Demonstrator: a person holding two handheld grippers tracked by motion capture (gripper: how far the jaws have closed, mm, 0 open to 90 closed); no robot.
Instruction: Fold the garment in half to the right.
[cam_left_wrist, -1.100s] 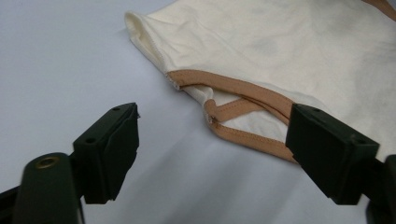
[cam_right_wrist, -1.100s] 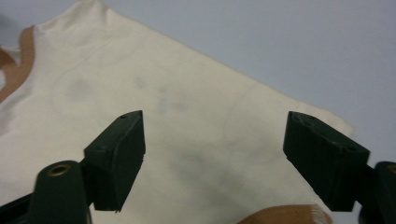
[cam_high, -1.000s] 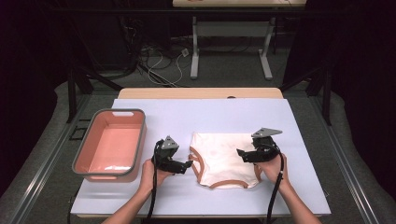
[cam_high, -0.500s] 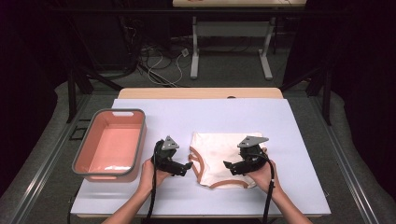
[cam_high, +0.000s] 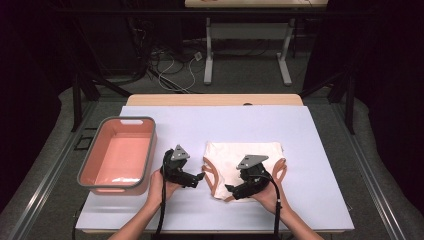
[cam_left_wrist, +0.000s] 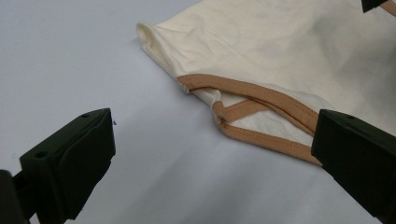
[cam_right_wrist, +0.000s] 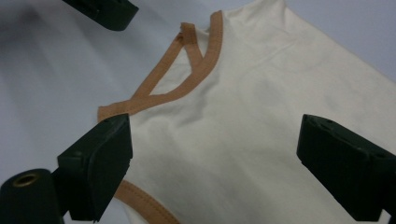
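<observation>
A cream garment (cam_high: 250, 154) with tan trim lies flat on the pale table cover (cam_high: 310, 130). My left gripper (cam_high: 200, 178) rests on the cover just left of the garment's trimmed edge (cam_left_wrist: 243, 88). Its jaws have just been opening and stand wide, with bare cover between them (cam_left_wrist: 212, 140). My right gripper (cam_high: 231, 192) hovers low over the garment's near left part, pointing toward the left gripper. Its jaws have also just been opening, and they straddle cream cloth (cam_right_wrist: 261, 116) without pinching it (cam_right_wrist: 215, 135).
A salmon tub with a grey rim (cam_high: 129, 119) stands at the left of the table, with nothing in it. Bare cover stretches behind and to the right of the garment. Beyond the table's far edge are table legs and cables on the floor.
My right gripper has slid left across the garment, from its right edge to its near left part. The left gripper has stayed in place, its jaws a little wider.
</observation>
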